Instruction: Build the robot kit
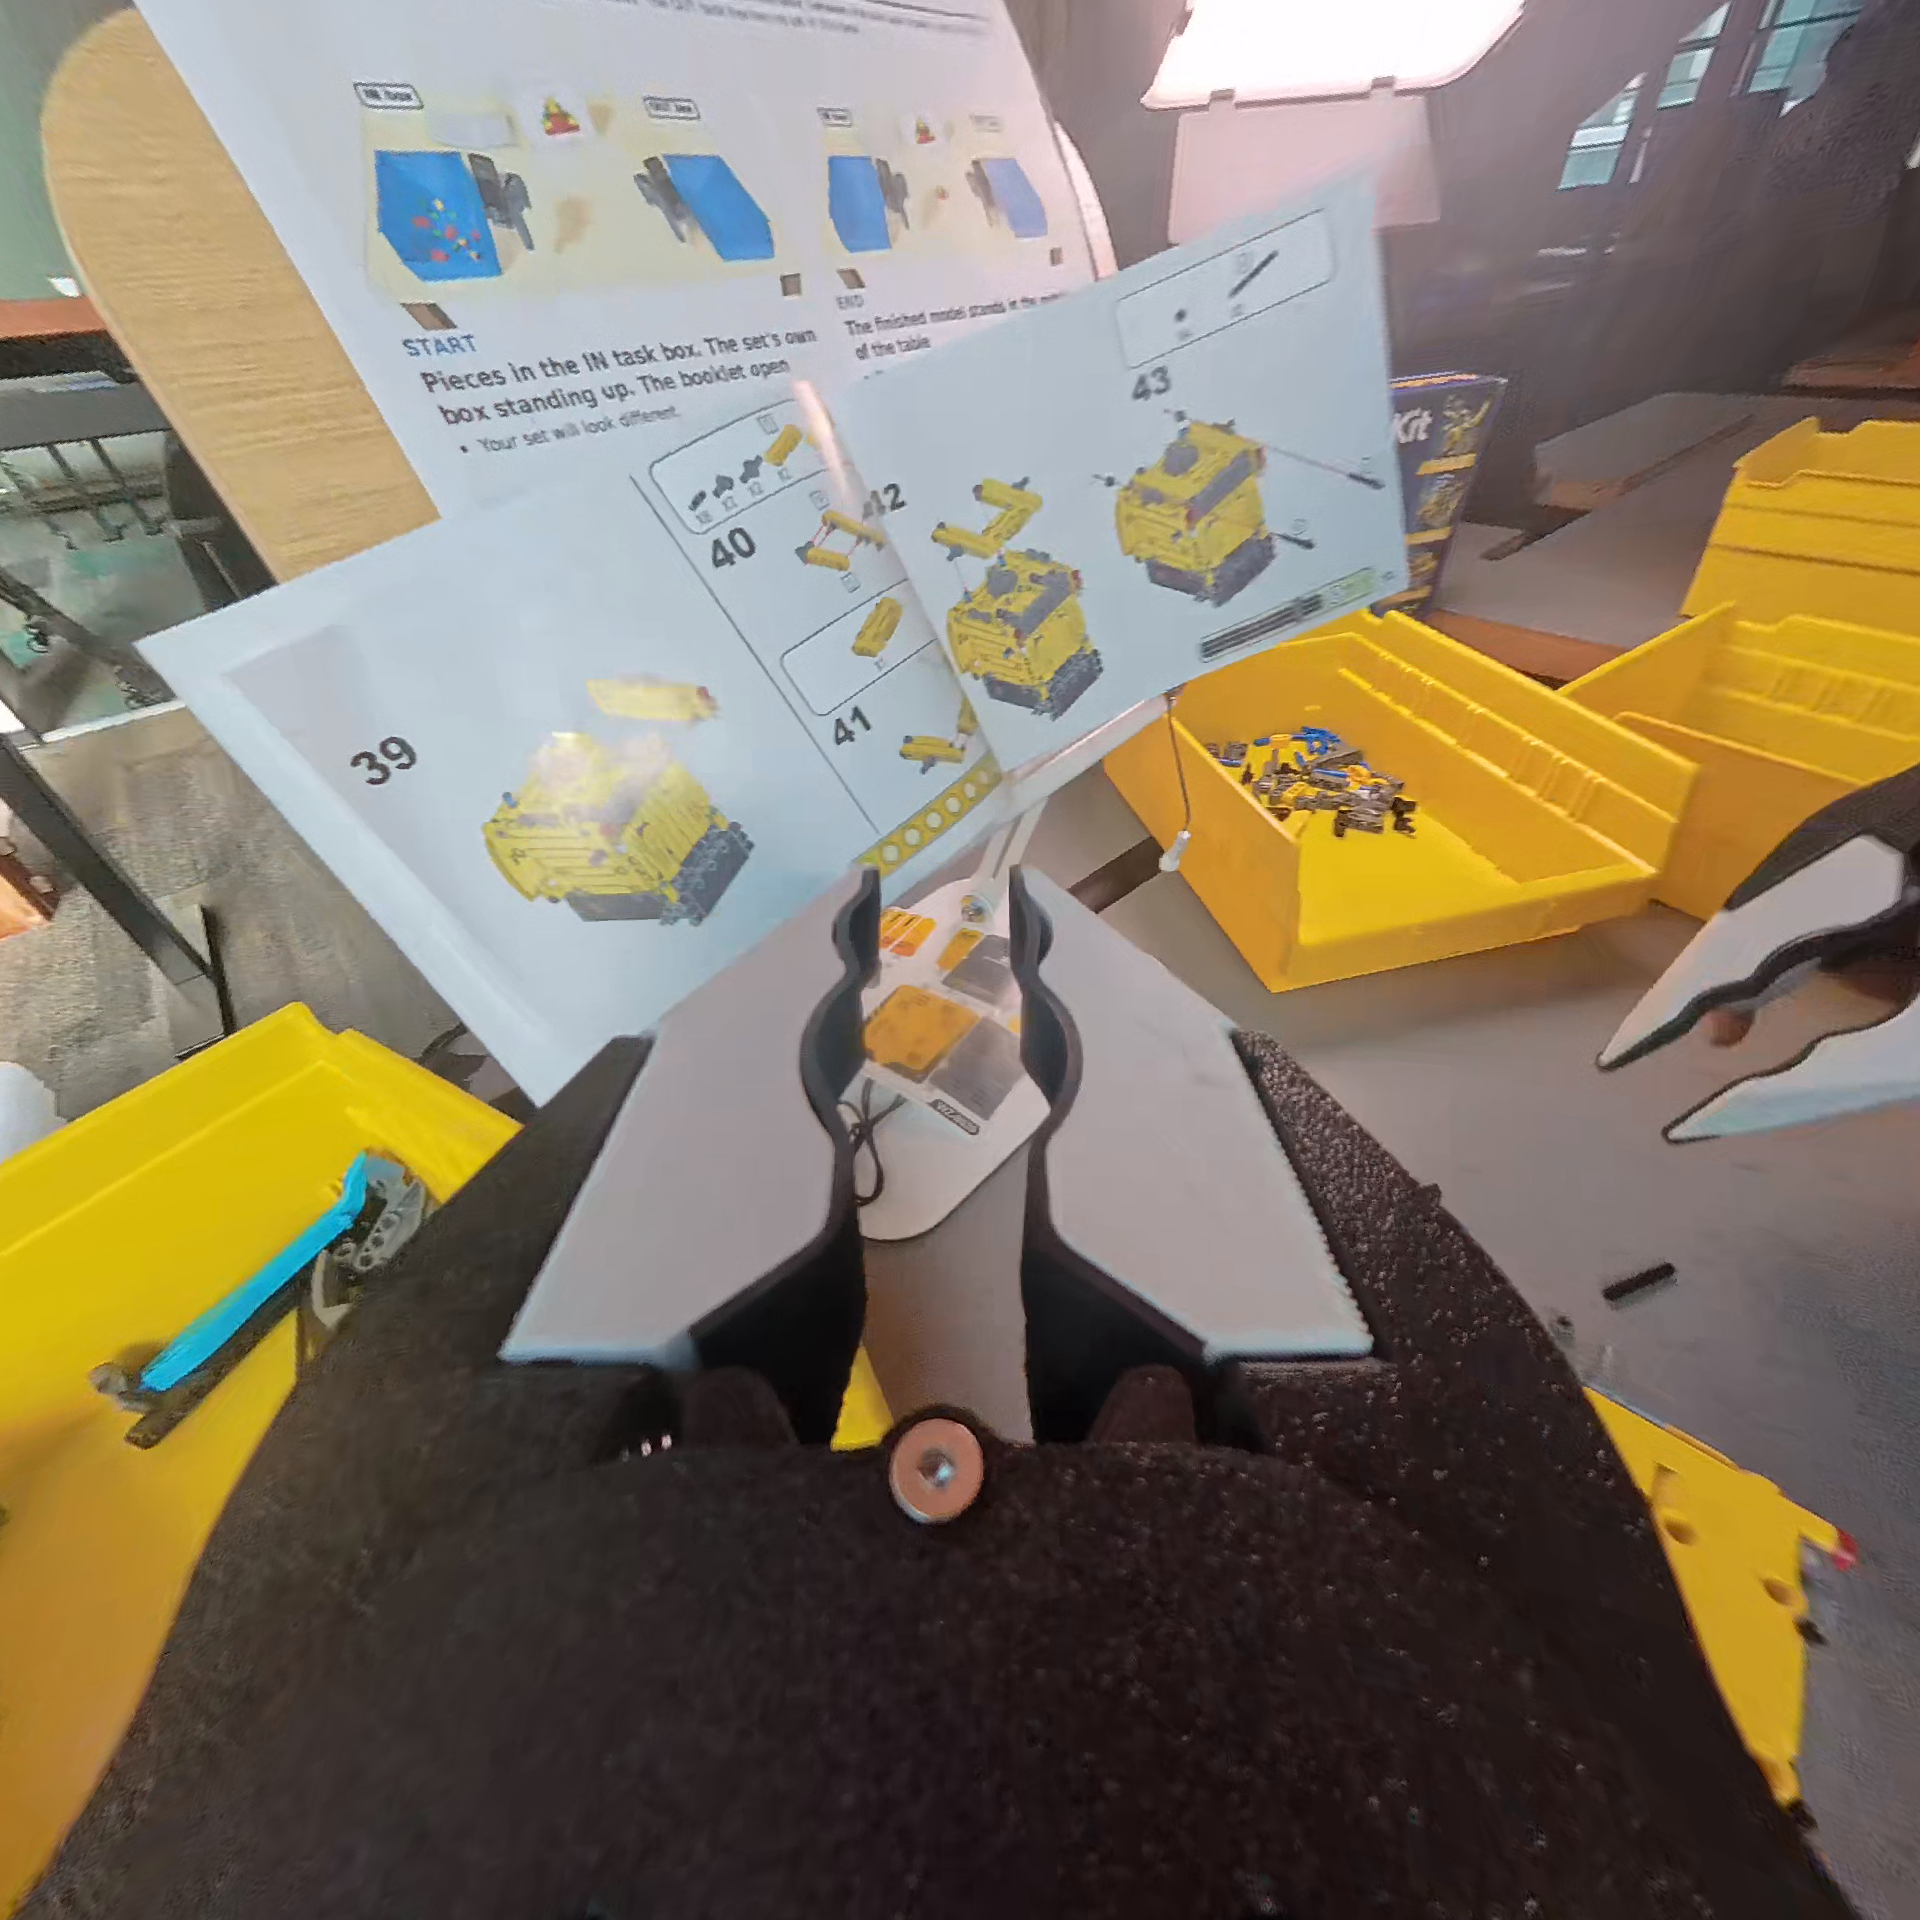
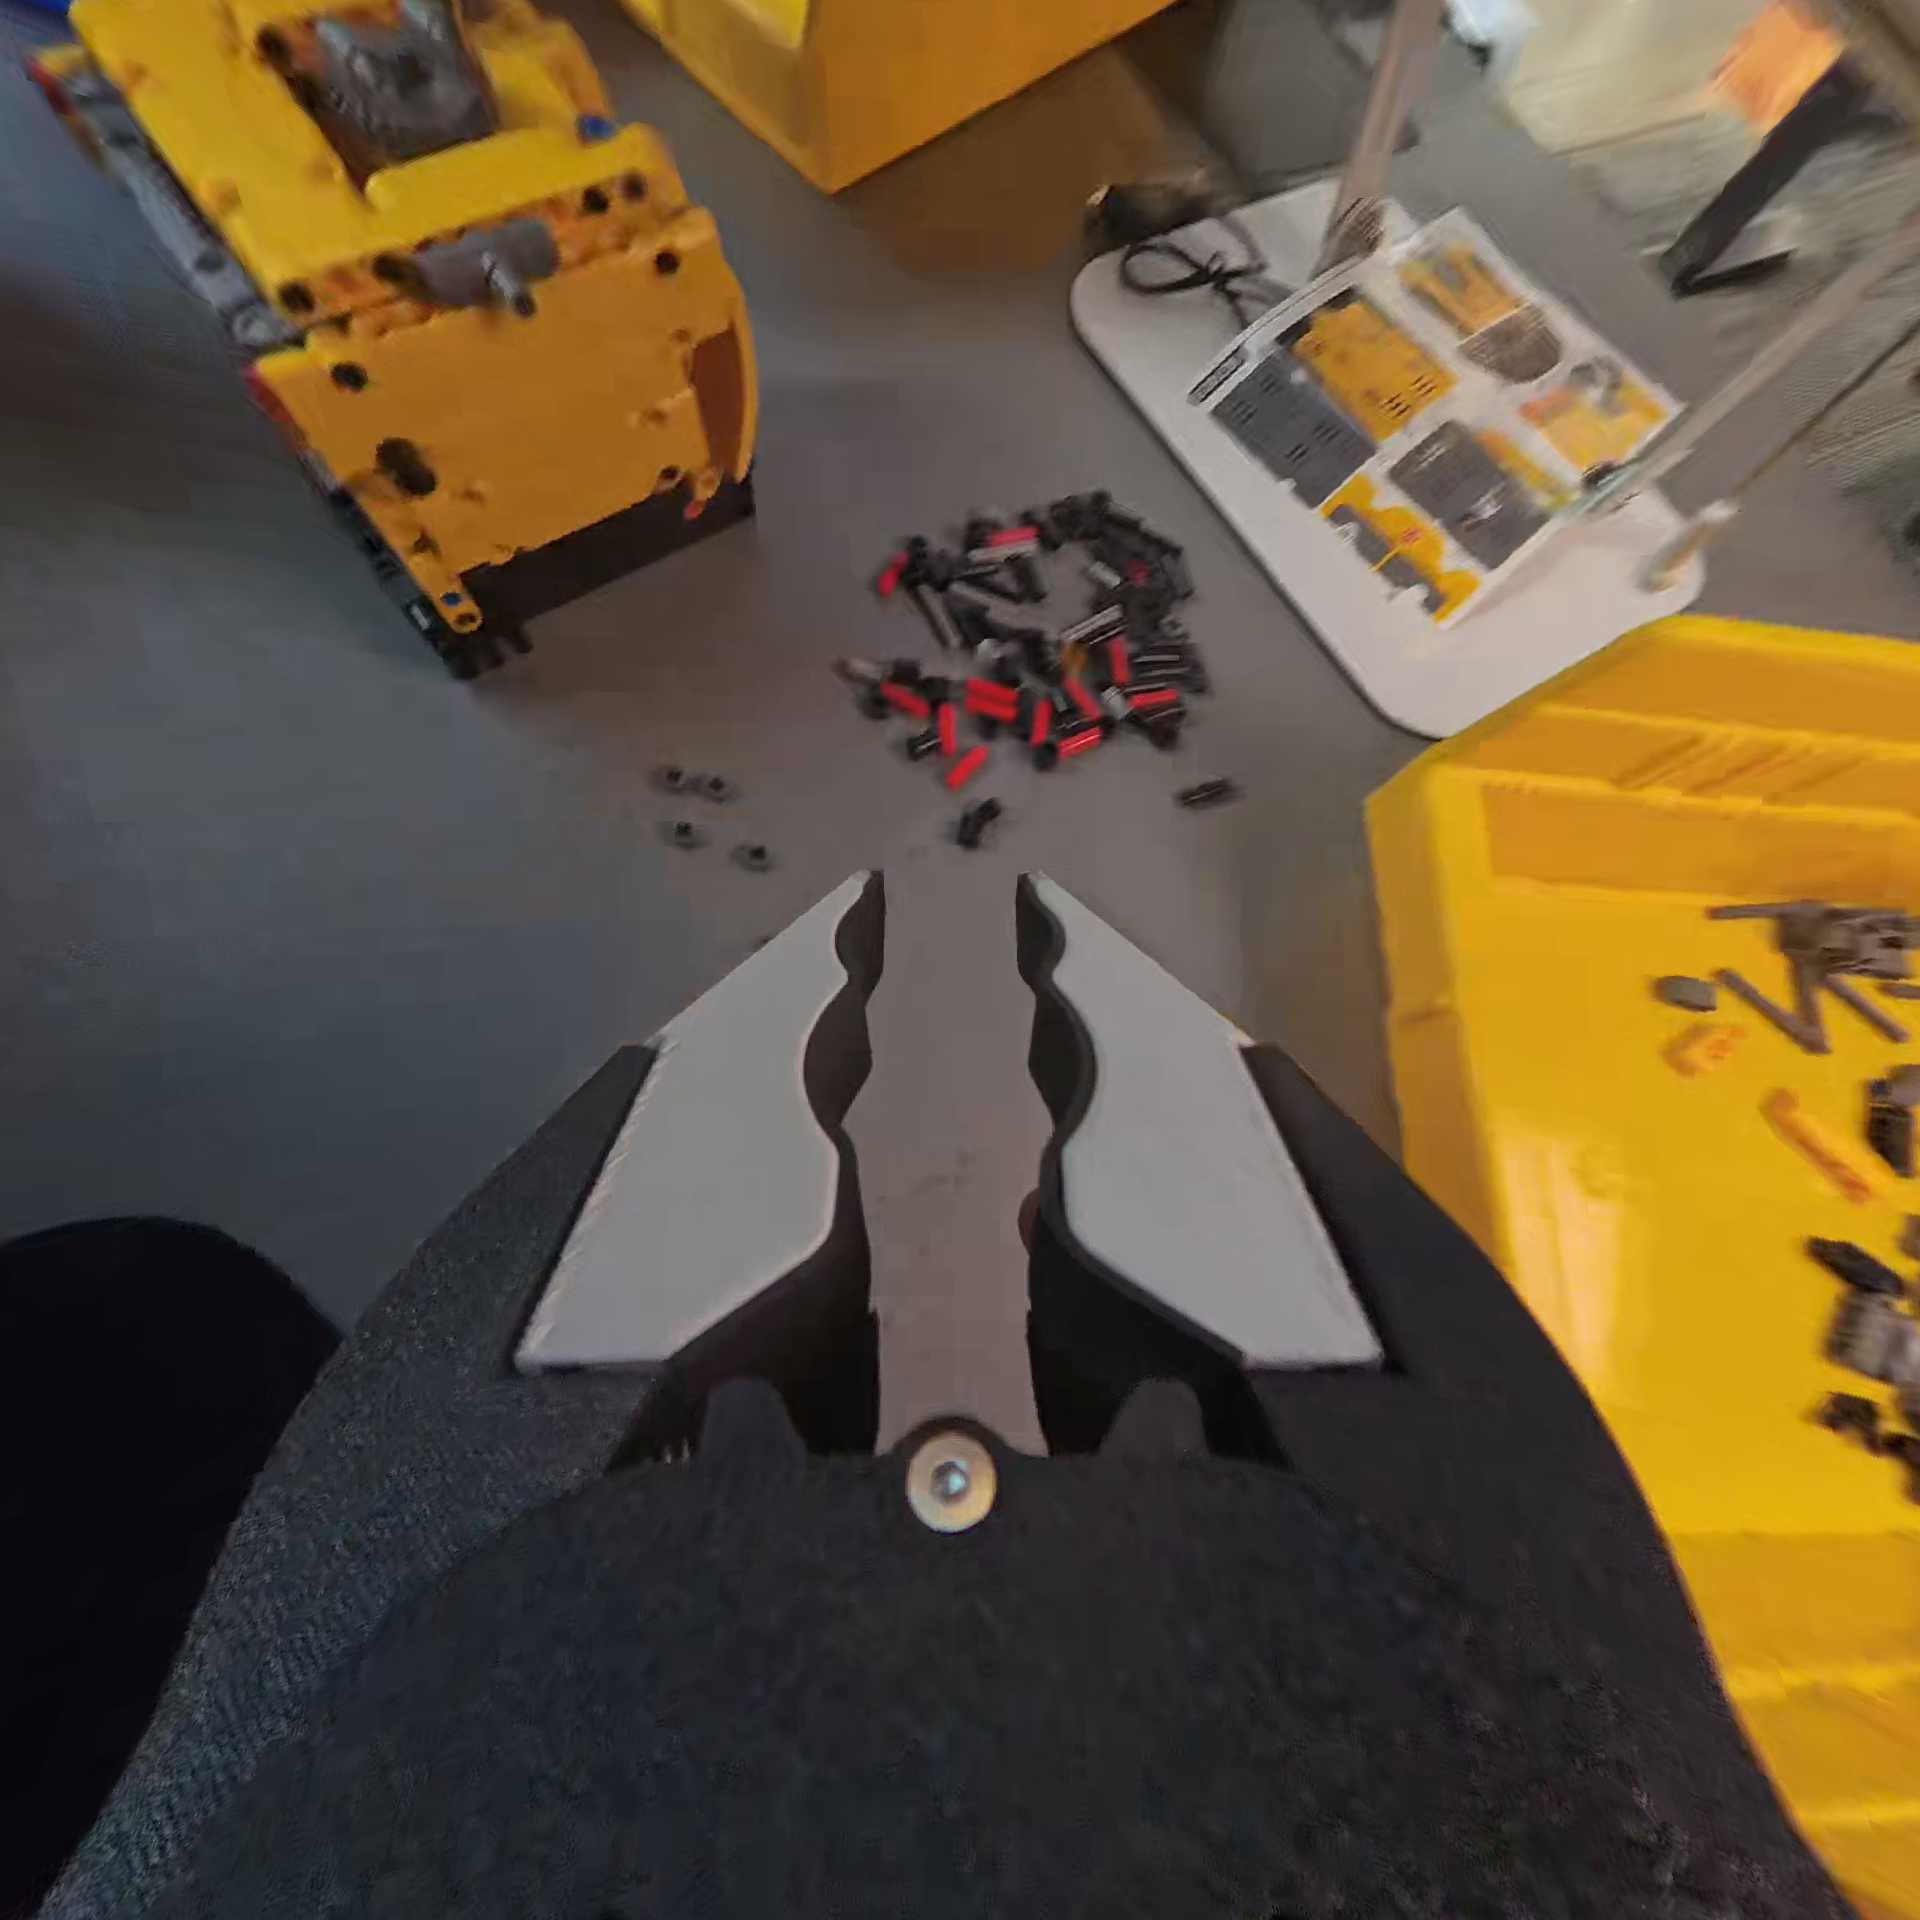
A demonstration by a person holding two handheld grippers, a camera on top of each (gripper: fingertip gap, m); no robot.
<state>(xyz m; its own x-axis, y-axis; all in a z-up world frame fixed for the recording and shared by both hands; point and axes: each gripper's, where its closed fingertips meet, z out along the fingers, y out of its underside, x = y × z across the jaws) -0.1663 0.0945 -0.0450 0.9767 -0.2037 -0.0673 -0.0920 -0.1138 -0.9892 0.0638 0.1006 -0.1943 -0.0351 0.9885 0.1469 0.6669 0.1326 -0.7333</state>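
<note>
My left gripper hung released before the open white paper booklet; my right gripper, jaws parted and empty, hovered just short of scattered black-and-red plastic pins on the grey tabletop.

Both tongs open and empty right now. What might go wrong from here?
1. The right tongs hover just short of the pile of red and black pins; a sweep may scatter them.
2. The open booklet hangs just ahead of the left tongs, which may knock it off its white stand.
</note>
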